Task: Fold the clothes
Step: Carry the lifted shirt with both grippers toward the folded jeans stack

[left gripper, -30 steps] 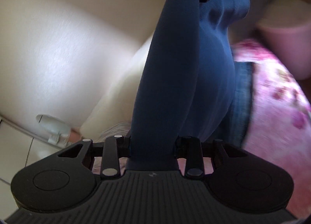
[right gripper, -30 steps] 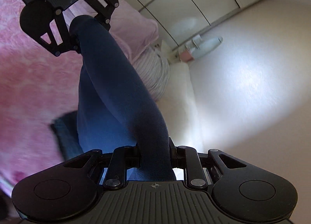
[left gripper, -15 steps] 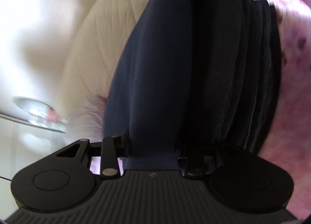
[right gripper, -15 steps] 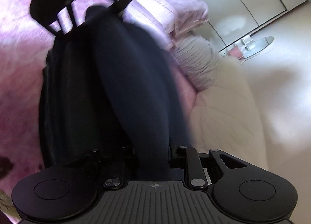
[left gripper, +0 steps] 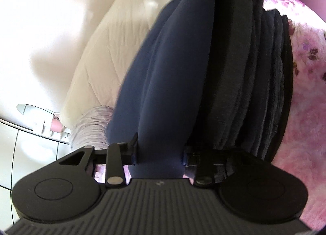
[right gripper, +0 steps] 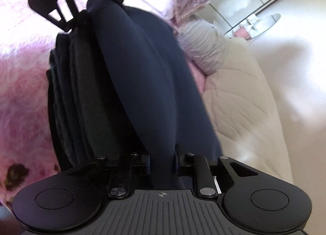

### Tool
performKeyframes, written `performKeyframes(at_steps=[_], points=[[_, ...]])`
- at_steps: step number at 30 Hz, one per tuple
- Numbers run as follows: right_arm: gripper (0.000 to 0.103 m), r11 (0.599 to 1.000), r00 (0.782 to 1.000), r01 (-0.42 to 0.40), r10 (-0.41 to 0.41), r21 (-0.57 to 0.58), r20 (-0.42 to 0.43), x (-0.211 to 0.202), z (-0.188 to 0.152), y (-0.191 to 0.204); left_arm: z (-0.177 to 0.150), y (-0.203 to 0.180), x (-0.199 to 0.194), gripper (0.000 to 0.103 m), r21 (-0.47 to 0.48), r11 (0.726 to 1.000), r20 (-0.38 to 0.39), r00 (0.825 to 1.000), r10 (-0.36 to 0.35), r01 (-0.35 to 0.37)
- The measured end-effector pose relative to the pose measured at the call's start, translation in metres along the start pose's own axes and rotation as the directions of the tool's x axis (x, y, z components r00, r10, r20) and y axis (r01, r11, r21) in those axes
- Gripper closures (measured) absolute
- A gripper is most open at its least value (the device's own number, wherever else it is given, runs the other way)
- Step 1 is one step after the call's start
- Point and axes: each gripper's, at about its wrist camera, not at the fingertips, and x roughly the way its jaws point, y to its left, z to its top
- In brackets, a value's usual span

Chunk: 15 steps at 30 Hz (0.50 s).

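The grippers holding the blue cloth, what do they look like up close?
Both are matte black plastic. The left gripper and the right gripper each have a ribbed plate at the base, two rounded lobes with a circle pressed into each, flat link bars pinned with silver screws, and triangular cut-outs. The right one's plate has a small crosshair mark. No cables, sleeves or hands show.
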Motion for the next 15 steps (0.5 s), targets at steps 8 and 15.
performKeyframes(at_steps=[8, 15], points=[[0.085, 1.000, 1.000, -0.018, 0.018, 0.012, -0.021, -0.014, 0.008, 0.032, -0.019, -0.015, -0.001, 0.071, 0.035, 0.999, 0.016, 1.000, 0.010, -0.011], [0.085, 1.000, 0.999, -0.021, 0.021, 0.007, -0.037, -0.007, 0.013, 0.031, -0.029, -0.002, 0.008, 0.070, 0.027, 1.000, 0.010, 1.000, 0.011, -0.011]])
